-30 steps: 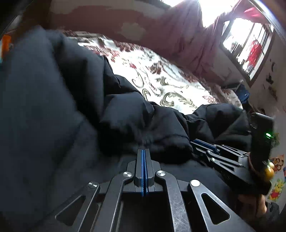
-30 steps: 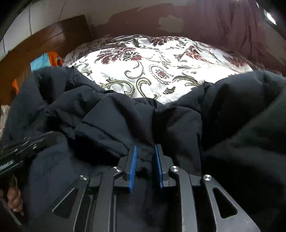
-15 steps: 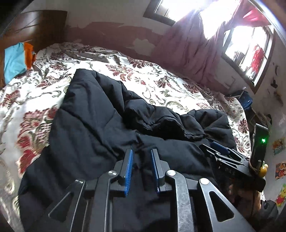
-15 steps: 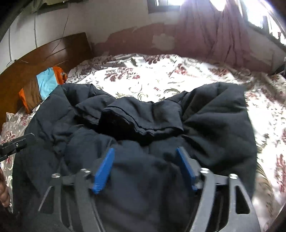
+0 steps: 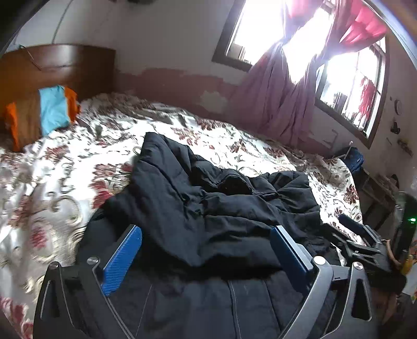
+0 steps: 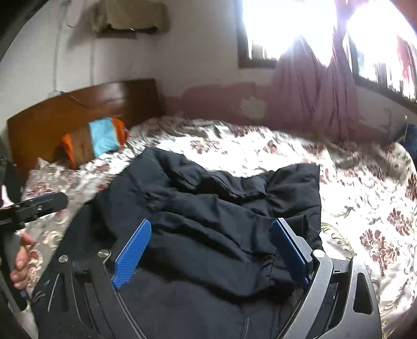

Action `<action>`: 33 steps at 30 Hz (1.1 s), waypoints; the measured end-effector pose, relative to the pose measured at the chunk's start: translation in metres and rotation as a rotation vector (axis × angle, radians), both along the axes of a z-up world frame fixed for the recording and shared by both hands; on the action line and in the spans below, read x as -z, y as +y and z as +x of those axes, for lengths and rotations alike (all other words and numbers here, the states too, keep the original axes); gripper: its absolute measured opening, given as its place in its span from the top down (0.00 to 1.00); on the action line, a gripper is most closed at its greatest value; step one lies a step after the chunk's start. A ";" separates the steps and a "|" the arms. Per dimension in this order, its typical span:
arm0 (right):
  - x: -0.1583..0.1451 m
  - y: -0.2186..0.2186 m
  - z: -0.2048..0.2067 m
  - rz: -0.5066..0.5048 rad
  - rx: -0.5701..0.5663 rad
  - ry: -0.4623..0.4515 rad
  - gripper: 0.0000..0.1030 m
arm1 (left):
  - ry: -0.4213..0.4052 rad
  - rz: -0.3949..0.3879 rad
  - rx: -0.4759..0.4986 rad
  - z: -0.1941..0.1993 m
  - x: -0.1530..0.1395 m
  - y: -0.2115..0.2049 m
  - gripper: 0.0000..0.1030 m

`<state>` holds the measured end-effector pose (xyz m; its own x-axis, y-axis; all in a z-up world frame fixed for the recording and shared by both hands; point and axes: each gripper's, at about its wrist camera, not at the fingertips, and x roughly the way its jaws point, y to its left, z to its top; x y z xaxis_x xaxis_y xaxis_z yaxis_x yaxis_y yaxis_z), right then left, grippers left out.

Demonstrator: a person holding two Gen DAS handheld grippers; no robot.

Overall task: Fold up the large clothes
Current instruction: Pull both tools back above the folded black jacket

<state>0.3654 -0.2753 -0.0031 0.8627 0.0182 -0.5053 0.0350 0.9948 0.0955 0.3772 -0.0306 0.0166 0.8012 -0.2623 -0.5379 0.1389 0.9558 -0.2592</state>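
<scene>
Both grippers, left gripper (image 5: 206, 250) and right gripper (image 6: 211, 250), had drawn back from the black coat (image 5: 208, 198), jaws just opened wide and empty; one fold lay bunched on the bed (image 5: 65, 167), tidying remained.

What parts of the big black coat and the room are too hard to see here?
- Black coat, left wrist view: its near end is cut off by the bottom edge and the left tongs.
- Windows, right wrist view: glare whitens the outside.
- Bedspread, right wrist view: far pattern is blurred.

Home bedroom: bed (image 5: 78, 161), headboard (image 6: 78, 109), curtains (image 5: 281, 104).
</scene>
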 end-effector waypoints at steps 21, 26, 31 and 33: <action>-0.060 0.029 -0.178 -0.013 -0.063 -0.218 0.04 | -0.200 0.180 0.029 -0.176 -0.056 -0.021 0.01; -0.068 0.031 -0.209 -0.022 -0.041 -0.260 0.04 | -0.226 0.199 0.024 -0.199 -0.062 -0.031 0.01; -0.073 0.035 -0.235 -0.041 -0.019 -0.303 0.03 | -0.252 0.202 0.021 -0.219 -0.066 -0.033 0.01; -0.074 0.039 -0.244 -0.054 -0.015 -0.313 0.03 | -0.255 0.210 0.016 -0.226 -0.067 -0.033 0.01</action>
